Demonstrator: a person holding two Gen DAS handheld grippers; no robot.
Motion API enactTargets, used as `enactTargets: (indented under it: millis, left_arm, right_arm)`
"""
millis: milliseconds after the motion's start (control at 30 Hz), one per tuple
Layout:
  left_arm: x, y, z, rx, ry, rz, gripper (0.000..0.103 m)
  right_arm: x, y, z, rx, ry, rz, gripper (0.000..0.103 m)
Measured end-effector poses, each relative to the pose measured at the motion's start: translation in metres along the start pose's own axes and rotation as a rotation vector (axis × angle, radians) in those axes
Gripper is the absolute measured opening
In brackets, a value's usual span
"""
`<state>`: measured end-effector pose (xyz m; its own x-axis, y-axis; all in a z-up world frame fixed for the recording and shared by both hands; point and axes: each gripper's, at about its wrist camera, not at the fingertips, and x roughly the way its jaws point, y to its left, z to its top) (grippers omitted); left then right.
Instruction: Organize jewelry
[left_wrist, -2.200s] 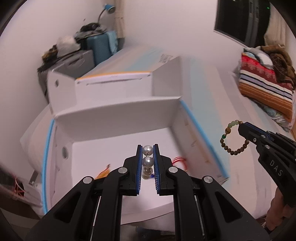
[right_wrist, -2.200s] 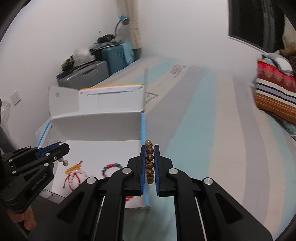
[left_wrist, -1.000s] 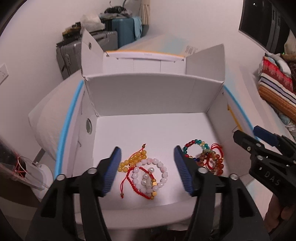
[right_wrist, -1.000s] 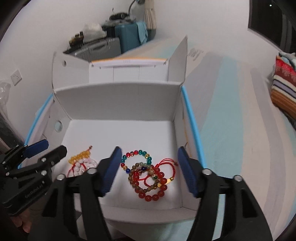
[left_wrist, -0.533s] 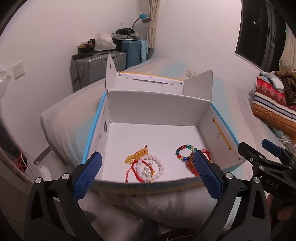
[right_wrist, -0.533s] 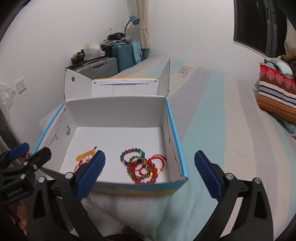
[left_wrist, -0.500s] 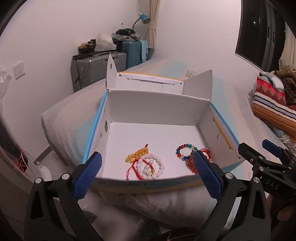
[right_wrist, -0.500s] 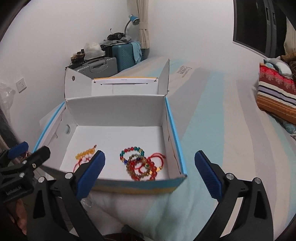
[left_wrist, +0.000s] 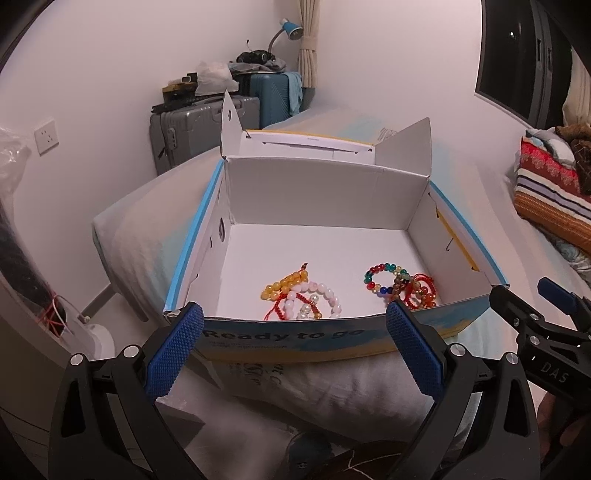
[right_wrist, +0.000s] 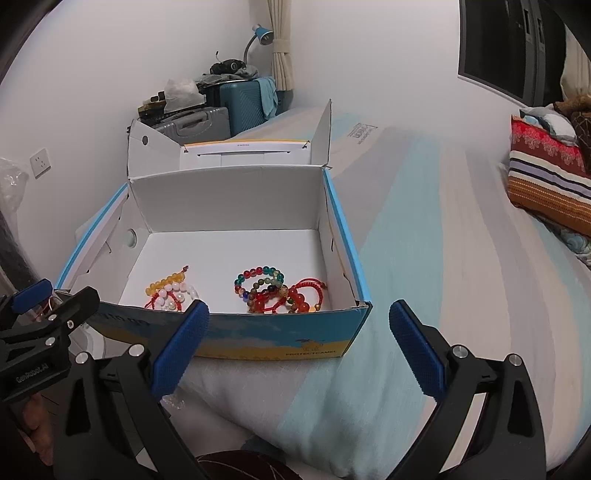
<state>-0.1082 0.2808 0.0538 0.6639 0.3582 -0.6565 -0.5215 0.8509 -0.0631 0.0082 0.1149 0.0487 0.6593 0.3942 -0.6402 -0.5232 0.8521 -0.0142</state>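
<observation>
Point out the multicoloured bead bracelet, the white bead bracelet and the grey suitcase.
multicoloured bead bracelet (right_wrist: 258, 272): right wrist view, on its far arc of beads.
white bead bracelet (left_wrist: 325, 290): left wrist view, on its upper beads.
grey suitcase (left_wrist: 192, 129): left wrist view, on its front shell.

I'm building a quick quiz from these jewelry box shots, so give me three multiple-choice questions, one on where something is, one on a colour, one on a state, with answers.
1. Where do the bracelets lie?
A. inside the box
B. on the striped blanket
C. on the grey suitcase

2. What colour is the top edge of the box's side walls?
A. green
B. blue
C. black

3. How do the left gripper and right gripper stand?
A. both clamped on beads
B. one open, one shut
C. both open and empty

Answers: 1 A, two clusters of beads rest on the white box floor. 2 B, a blue strip runs along both side walls. 3 C, each wrist view shows its blue pads far apart with nothing between.
</observation>
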Motion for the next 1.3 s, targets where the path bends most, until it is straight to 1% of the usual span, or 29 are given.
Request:
enactTargets:
  millis: [100, 433, 633, 733, 800, 933, 1300]
  left_arm:
    - [0.001, -0.002, 0.0, 0.012, -0.004, 0.008, 0.097]
    - [0.006, -0.002, 0.001, 0.002, 0.017, -0.018, 0.097]
    - [0.008, -0.004, 0.002, 0.012, 0.013, -0.007, 0.097]
    - [0.008, -0.005, 0.002, 0.015, 0.012, -0.013, 0.097]
    - [0.008, -0.007, 0.001, 0.023, 0.013, -0.002, 0.097]
    - [0.01, -0.006, 0.001, 0.004, 0.025, -0.013, 0.097]
    - [0.008, -0.011, 0.002, 0.038, 0.024, -0.005, 0.097]
  right_arm:
    - [0.001, -0.001, 0.0, -0.001, 0.003, 0.001, 0.094]
    - [0.003, -0.001, -0.001, -0.001, 0.008, 0.002, 0.094]
    - [0.005, -0.001, -0.003, 0.003, 0.017, 0.001, 0.094]
    - [0.006, -0.001, -0.004, 0.005, 0.02, 0.001, 0.094]
    - [0.007, -0.001, -0.004, 0.007, 0.023, 0.001, 0.094]
    - [0.006, -0.002, -0.004, 0.008, 0.025, 0.001, 0.094]
    - [0.005, -0.003, -0.004, 0.011, 0.028, 0.0, 0.094]
